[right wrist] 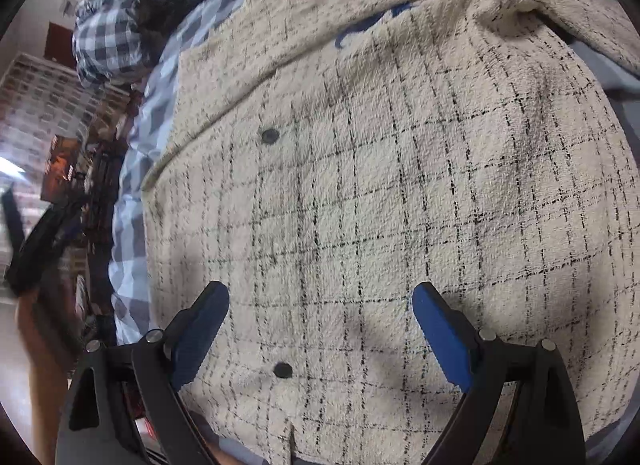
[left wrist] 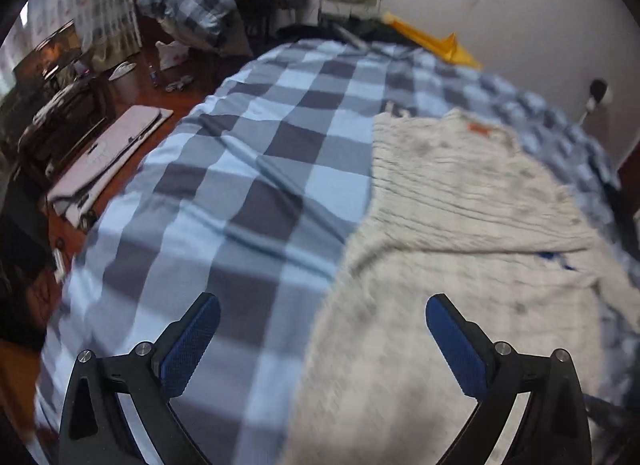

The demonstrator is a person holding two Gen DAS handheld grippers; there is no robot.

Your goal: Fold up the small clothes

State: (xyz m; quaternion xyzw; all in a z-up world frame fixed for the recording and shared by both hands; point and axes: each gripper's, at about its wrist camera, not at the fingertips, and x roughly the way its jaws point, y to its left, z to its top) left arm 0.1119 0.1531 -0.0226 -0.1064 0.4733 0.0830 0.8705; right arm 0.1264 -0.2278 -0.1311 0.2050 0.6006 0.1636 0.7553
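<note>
With both tools spread wide and holding nothing, the main risk imo is a shallow pinch: the cream nubbly woven jacket with thin black grid lines (right wrist: 380,193) looks thick & springy, so a fingertip could snag only the top layer or slip off, dragging the soft blue-and-grey checked bedsheet (left wrist: 240,169) it lies flat on. Right gripper (right wrist: 320,297) hovers over the front w/ dark round buttons (right wrist: 270,136); left gripper (left wrist: 322,307) sits at its left edge. Orange neck label (left wrist: 478,128) at far end.
</note>
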